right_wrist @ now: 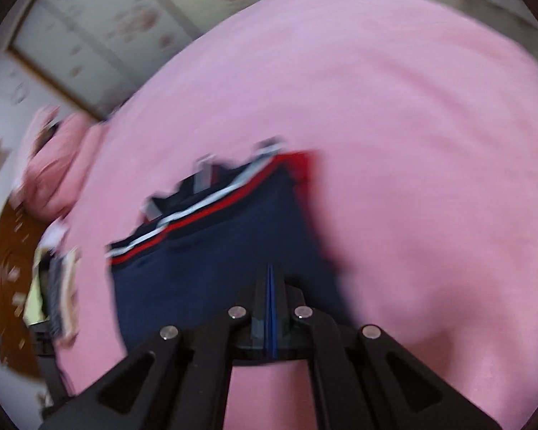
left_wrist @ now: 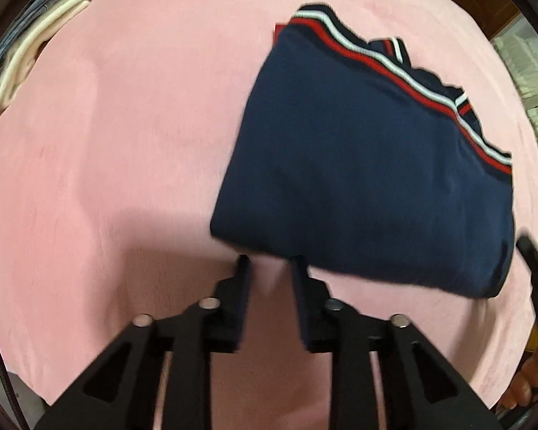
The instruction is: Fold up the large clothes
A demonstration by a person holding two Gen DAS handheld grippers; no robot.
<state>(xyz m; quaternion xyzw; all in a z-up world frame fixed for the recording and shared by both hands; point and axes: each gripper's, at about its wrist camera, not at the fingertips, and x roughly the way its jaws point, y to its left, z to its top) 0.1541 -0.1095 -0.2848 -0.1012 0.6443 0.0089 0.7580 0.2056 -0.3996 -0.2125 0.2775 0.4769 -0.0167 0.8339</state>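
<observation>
Jacket folded, lying on pink bed

Navy jacket (left_wrist: pixel 358 165) with red-white striped trim is lying folded on the pink bed (left_wrist: pixel 107 143). Left tongs (left_wrist: pixel 269 263) are standing spread at its near edge, pinching nothing. Right tongs (right_wrist: pixel 270 268) are pressed together over the jacket; grip on cloth unclear. Folded clothes (left_wrist: pixel 28 46) are sitting at the far left.

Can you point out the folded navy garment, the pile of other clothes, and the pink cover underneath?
navy garment (left_wrist: pixel 369 186): left wrist view, middle of its blue panel.
pile of clothes (left_wrist: pixel 36 46): left wrist view, cream layers.
pink cover (left_wrist: pixel 125 143): left wrist view, bare stretch.
</observation>
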